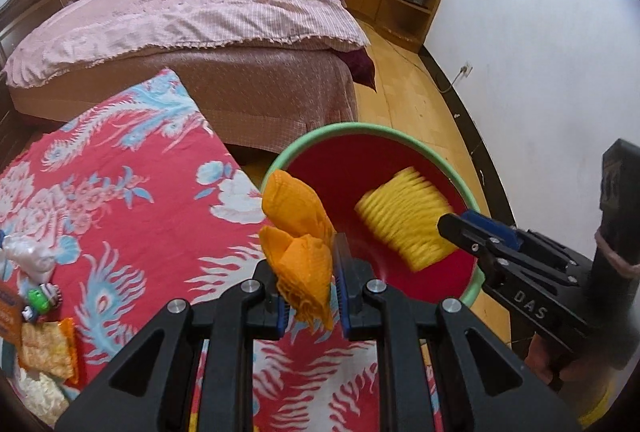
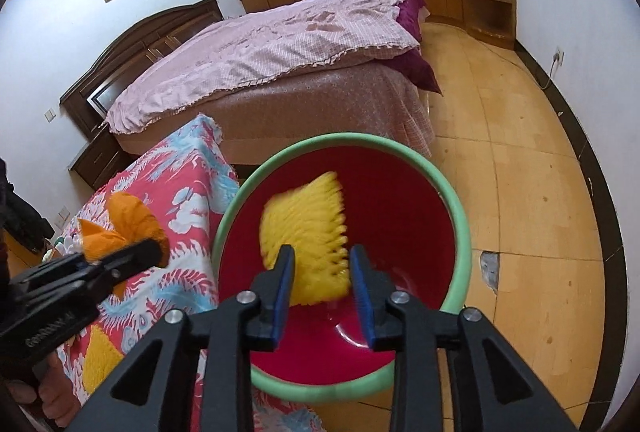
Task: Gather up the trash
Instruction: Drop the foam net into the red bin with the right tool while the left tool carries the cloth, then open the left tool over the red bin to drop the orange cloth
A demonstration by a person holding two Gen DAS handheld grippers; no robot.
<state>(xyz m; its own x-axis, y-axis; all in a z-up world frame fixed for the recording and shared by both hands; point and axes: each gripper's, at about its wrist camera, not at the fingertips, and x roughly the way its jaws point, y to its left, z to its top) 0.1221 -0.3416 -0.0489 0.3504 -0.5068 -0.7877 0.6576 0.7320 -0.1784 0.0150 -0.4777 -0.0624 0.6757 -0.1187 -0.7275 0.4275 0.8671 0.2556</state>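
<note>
Yellow net [image 2: 306,236] is blurred, seen inside the mouth of the basin [image 2: 448,187], in front of the right gripper [image 2: 323,274]. Its lower edge lies between the blue pads [image 2: 283,288], but the pads do not appear to press it: jaws parted, net let go, probably falling into the basin.

Orange net [image 1: 302,252] is at the basin's near rim, on the cloth side, not yet over the red interior. Left gripper [image 1: 310,292] is clenched on its lower bunch; the upper folds stand free above the fingers.

Risks, judged:
- Yellow net is light and springy; it could snag on a pad of the right gripper, or bounce and settle on the rim rather than the bottom.
- Orange net released from where it is now would likely land on the cloth [image 1: 120,191] or the rim, since it hangs on the cloth side of the basin.
- The two grippers are near each other over the basin; moving the left one inward could knock the right one or tip the basin, which appears to overhang the cloth edge above the floor [image 2: 520,151].
- More scraps [image 1: 44,348] lie on the cloth well away from the basin, not yet collected
</note>
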